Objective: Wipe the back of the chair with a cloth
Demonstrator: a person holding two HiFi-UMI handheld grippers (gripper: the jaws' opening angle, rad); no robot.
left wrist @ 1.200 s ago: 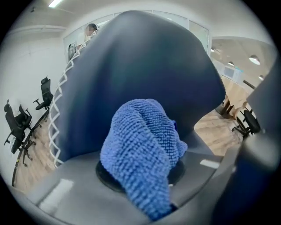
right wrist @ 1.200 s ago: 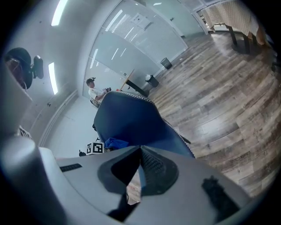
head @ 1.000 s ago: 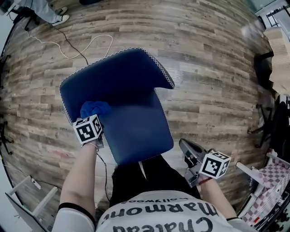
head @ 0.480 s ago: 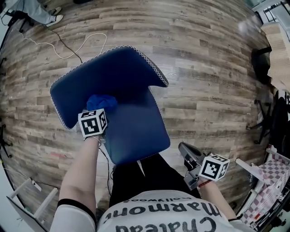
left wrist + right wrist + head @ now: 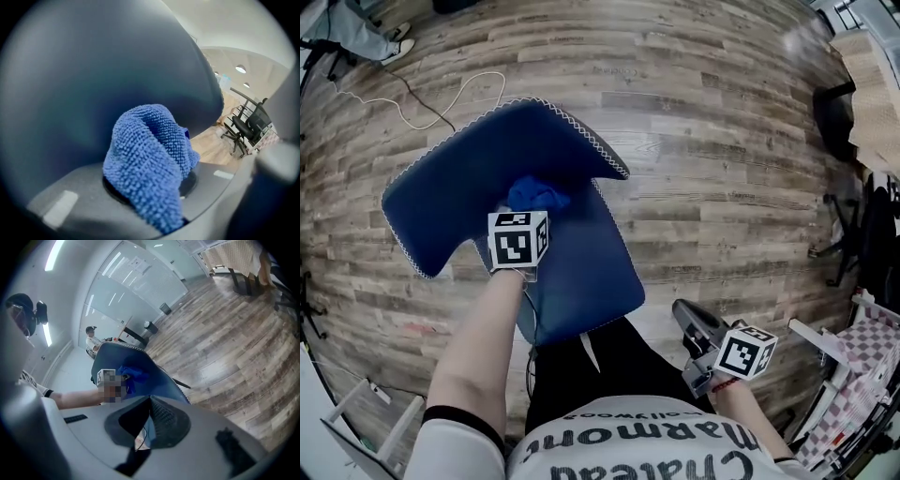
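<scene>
Left gripper view: which step is this?
— Wiping, I judge. The left gripper [image 5: 154, 192] is clamped on the cloth [image 5: 150, 145], a nubby blue microfibre bunch pressed against the chair [image 5: 441, 187], near the bend between its two padded panels.
— And next?
— Probably a steady sweep across the smooth dark-blue upholstery (white stitching edges it), with even pressure. The right gripper [image 5: 149, 423], jaws together on nothing, hangs well apart from the chair.

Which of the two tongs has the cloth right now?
The left tongs: they are clamped on the blue cloth, holding it against the chair back. The right tongs grip nothing and sit apart from the chair, at the person's right side.
</scene>
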